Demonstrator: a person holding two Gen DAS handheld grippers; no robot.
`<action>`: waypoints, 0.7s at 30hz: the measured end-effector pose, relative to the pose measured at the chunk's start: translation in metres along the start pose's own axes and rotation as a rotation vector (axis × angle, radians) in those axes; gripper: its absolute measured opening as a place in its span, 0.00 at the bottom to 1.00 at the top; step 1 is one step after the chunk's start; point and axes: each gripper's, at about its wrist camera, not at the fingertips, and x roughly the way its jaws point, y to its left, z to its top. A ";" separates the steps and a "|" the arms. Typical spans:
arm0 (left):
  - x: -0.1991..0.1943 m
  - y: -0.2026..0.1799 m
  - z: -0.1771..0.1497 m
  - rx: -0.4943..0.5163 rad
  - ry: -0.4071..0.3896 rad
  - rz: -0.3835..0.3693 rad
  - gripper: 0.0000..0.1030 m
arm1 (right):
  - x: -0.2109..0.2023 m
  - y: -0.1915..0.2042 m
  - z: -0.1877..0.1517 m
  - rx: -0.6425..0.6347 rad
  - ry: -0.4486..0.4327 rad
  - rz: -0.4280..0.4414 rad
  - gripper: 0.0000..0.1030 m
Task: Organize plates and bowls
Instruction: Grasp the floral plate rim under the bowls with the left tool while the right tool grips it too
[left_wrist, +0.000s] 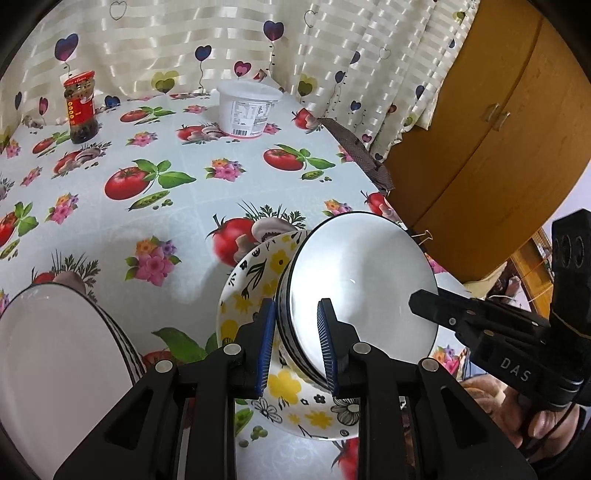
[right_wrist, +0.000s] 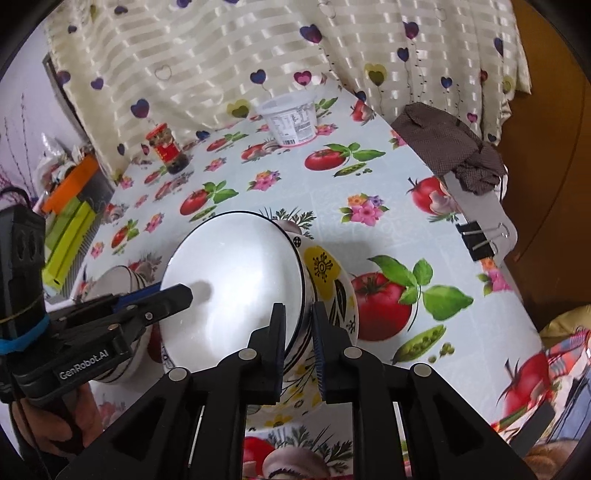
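Fruit-and-flower printed oilcloth covers the table (left_wrist: 221, 206), with a cream curtain (left_wrist: 184, 40) of heart motifs hanging along its far edge and a brown wooden cabinet (left_wrist: 491, 122) past its right edge. Near the table's near right corner sits a yellow-flowered plate (left_wrist: 255, 280), and a white bowl (left_wrist: 362, 280) with a dark rim stands tilted on its edge over that plate, open side facing the left wrist camera. Left gripper (left_wrist: 297, 332): blue pads straddle the bowl's near rim, one outside the wall, one inside, pressed to it; the bowl is held. Right gripper (right_wrist: 299, 332): jaws narrowly parted around the bowl's opposite rim, the flowered plate just behind; the left pad seems to lie on the rim, but whether the right pad touches cannot be told. In the left view only one black finger of the right gripper shows, its tip over the bowl's right rim. Toward the near left edge, a stack of white dark-rimmed plates (left_wrist: 55, 354). At the far edge, a red-lidded jar (left_wrist: 79, 107) near the left corner and a white plastic tub (left_wrist: 245, 107) about the middle, well apart. Brown cloth (right_wrist: 450, 147) drapes the right edge; a black binder clip (right_wrist: 476, 240) grips that edge nearer. A hand (right_wrist: 55, 424) holds the left tool's handle.
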 end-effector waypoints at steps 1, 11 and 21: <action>-0.001 0.001 -0.001 -0.003 -0.001 0.001 0.24 | -0.002 0.000 -0.002 -0.004 -0.006 0.001 0.14; -0.005 -0.010 -0.014 0.032 -0.006 0.036 0.23 | -0.009 0.012 -0.012 -0.076 -0.008 -0.048 0.12; -0.015 -0.008 -0.004 0.018 0.021 -0.003 0.21 | -0.006 0.003 0.000 -0.025 0.079 0.004 0.11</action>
